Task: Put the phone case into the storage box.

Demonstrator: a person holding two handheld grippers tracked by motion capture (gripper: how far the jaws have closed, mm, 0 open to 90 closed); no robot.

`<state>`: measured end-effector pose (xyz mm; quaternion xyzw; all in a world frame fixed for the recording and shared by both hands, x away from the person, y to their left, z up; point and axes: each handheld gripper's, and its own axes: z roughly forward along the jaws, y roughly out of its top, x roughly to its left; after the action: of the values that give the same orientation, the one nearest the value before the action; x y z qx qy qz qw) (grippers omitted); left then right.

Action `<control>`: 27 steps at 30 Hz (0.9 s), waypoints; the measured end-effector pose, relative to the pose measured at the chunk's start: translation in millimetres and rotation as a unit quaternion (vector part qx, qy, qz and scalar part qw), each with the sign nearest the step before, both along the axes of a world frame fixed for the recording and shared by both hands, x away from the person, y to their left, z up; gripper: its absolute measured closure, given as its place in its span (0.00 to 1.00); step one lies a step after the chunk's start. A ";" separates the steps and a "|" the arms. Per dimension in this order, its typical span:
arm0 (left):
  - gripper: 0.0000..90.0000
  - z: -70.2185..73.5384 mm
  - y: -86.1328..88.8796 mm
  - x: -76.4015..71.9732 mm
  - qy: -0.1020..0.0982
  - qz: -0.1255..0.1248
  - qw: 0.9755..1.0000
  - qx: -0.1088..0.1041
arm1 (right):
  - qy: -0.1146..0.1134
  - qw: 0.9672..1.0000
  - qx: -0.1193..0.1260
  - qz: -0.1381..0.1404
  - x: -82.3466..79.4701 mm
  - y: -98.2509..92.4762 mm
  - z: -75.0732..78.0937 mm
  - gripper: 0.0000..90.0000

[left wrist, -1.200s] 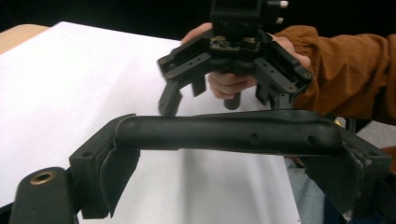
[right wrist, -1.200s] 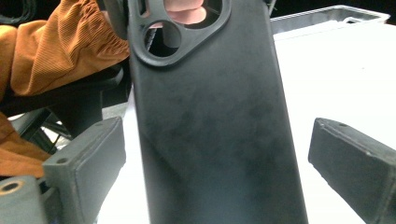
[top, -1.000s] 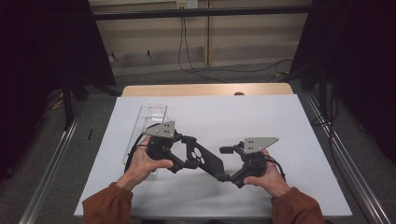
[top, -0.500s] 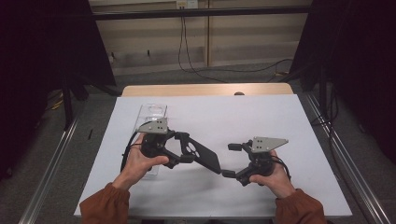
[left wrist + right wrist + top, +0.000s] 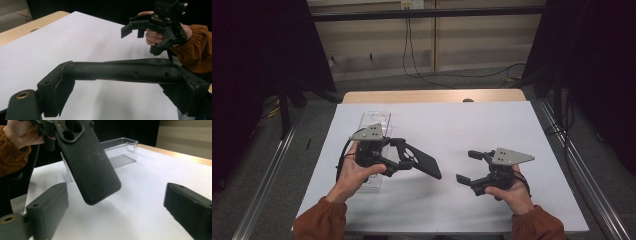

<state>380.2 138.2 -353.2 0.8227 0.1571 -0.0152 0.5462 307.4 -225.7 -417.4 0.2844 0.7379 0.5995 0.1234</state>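
Your left gripper (image 5: 404, 161) clamps the matte black phone case (image 5: 424, 162) above the white table (image 5: 462, 130); your right gripper (image 5: 469, 167), jaws just closing on nothing, should keep clear while you lower the case gently.

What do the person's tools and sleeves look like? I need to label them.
Both tools, left and right, are matte black with blocky jaws. Each carries a grey three-cornered plate with dark dots and trails a black cable. The sleeves are rust-orange knit.

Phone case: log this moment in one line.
left gripper: shut on phone case, held above table | right gripper: open, nothing between, jaws just closing | clear box: behind
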 end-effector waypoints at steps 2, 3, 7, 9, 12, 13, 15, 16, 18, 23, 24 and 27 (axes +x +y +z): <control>0.16 0.5 1.9 0.5 0.000 0.006 1.000 0.000 | 0.001 1.000 -0.006 -0.012 -0.9 -3.1 -0.1 0.04; 0.16 0.9 3.2 0.8 0.001 0.011 1.000 -0.001 | 0.000 1.000 -0.006 -0.016 -1.5 -4.3 -0.4 0.04; 0.16 2.6 8.0 1.8 0.001 0.025 1.000 -0.001 | 0.002 1.000 -0.004 -0.029 -4.1 -9.7 -2.0 0.01; 0.16 3.3 10.0 2.0 0.002 0.029 1.000 -0.002 | 0.002 0.999 -0.003 -0.034 -5.6 -12.2 -2.4 0.01; 0.16 3.7 11.9 2.1 0.000 0.037 0.999 0.000 | 0.002 0.999 -0.001 -0.042 -8.3 -15.2 -2.7 0.00; 0.16 3.7 12.4 2.1 -0.001 0.039 0.999 0.002 | 0.001 0.999 -0.004 -0.046 -9.1 -15.8 -2.9 0.00; 0.16 3.7 12.9 2.1 0.000 0.042 0.999 0.002 | 0.001 0.999 -0.005 -0.049 -12.1 -17.8 -3.7 0.00; 0.16 3.6 13.0 2.1 0.000 0.044 0.999 0.003 | 0.001 0.999 -0.005 -0.049 -12.1 -17.8 -3.7 0.00; 0.16 3.5 13.3 2.2 0.000 0.048 0.999 0.004 | -0.004 0.999 -0.009 -0.053 -14.1 -19.1 -4.1 0.00; 0.16 4.0 15.7 3.0 0.000 0.060 0.998 0.009 | -0.012 0.996 -0.020 -0.082 -20.0 -25.3 -6.3 0.00; 0.16 4.3 16.3 3.1 -0.001 0.061 0.998 0.011 | -0.012 0.996 -0.020 -0.082 -20.0 -25.3 -6.3 0.00; 0.16 5.1 18.7 3.2 -0.001 0.071 0.997 0.007 | -0.014 0.995 -0.016 -0.102 -23.5 -31.7 -8.0 0.00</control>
<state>383.4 156.9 -348.1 0.8130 0.2150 0.0253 0.5406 283.9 -257.4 -425.3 0.3475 0.7130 0.5756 0.1987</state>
